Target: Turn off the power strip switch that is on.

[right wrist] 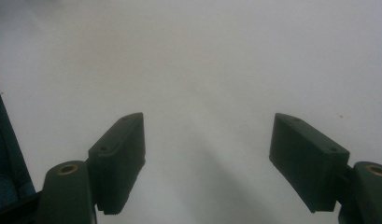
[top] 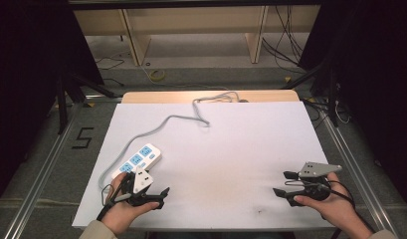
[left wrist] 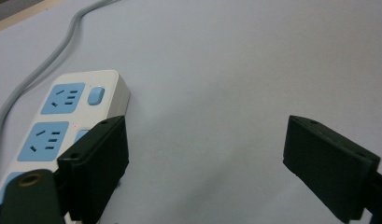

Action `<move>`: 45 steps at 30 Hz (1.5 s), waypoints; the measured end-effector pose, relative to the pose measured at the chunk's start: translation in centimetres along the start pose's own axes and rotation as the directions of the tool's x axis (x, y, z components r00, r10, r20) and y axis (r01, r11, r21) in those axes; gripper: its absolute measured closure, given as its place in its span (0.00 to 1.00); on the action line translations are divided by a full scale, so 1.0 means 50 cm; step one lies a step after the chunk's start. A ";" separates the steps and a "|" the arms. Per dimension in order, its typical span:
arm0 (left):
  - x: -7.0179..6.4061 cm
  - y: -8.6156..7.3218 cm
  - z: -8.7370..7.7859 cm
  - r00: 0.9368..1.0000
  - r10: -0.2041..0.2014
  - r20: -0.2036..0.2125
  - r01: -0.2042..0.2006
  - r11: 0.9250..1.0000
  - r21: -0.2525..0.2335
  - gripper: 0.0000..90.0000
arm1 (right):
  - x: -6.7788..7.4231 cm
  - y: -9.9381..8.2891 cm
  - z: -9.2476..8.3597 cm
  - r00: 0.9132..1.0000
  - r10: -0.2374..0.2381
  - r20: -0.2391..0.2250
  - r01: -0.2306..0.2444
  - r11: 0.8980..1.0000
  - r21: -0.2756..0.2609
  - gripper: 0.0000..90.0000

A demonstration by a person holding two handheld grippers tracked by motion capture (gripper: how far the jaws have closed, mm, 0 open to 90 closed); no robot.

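Strip (top: 137, 160) lies at the table's (top: 231, 149) left, just beyond your left gripper (top: 158, 197). Both your grippers, left and right (top: 283, 183), are spread wide, gripping nothing.

Each black tool (top: 158, 196) carries a grey three-cornered plate (top: 143, 180); beige sleeves (top: 95, 231).

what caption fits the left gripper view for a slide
Open left claw hovering over the white table, beside a white power strip with blue sockets and its grey cord.
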State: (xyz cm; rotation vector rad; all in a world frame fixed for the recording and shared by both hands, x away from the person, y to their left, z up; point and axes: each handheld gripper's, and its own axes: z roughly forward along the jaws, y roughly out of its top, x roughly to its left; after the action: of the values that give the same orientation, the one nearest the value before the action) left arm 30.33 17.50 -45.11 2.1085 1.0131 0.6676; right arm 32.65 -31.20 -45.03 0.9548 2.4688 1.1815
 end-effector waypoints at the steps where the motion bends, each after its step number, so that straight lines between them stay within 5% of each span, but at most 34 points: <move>1: 0.001 0.000 -0.001 1.000 0.000 -0.013 0.000 1.000 0.008 0.19 | 0.000 0.000 -0.001 1.000 0.001 0.002 -0.001 1.000 0.000 0.30; 8: 0.008 0.004 -0.012 0.999 -0.024 -0.047 0.024 1.000 -0.005 0.36 | 0.001 0.000 -0.002 1.000 -0.007 0.003 0.007 1.000 0.003 0.30; 9: 0.009 0.006 -0.015 0.998 -0.021 -0.061 0.020 1.000 -0.014 0.50 | 0.002 0.000 -0.001 1.000 -0.005 0.002 0.005 1.000 0.002 0.30; 11: 0.014 0.011 -0.022 0.996 -0.029 -0.081 0.026 0.999 -0.039 0.57 | 0.002 0.000 -0.001 1.000 -0.004 0.003 0.004 1.000 0.002 0.30; 13: 0.020 0.015 -0.028 0.995 -0.038 -0.094 0.034 0.998 -0.051 0.78 | 0.001 0.000 -0.001 1.000 -0.005 0.002 0.005 1.000 0.003 0.30; 17: 0.029 0.017 -0.035 0.993 -0.057 -0.104 0.052 0.997 -0.049 0.97 | 0.001 0.000 -0.001 1.000 -0.005 0.002 0.005 1.000 0.003 0.30; 45: 0.086 0.037 -0.038 0.974 -0.110 -0.199 0.109 0.994 -0.016 1.00 | 0.003 0.000 0.002 1.000 -0.007 -0.003 0.007 1.000 0.013 0.30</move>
State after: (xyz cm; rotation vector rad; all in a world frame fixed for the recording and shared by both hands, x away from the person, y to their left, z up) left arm 32.28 20.84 -41.86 1.9941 1.2270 0.8380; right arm 32.59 -31.00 -45.07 0.9476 2.4829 1.1670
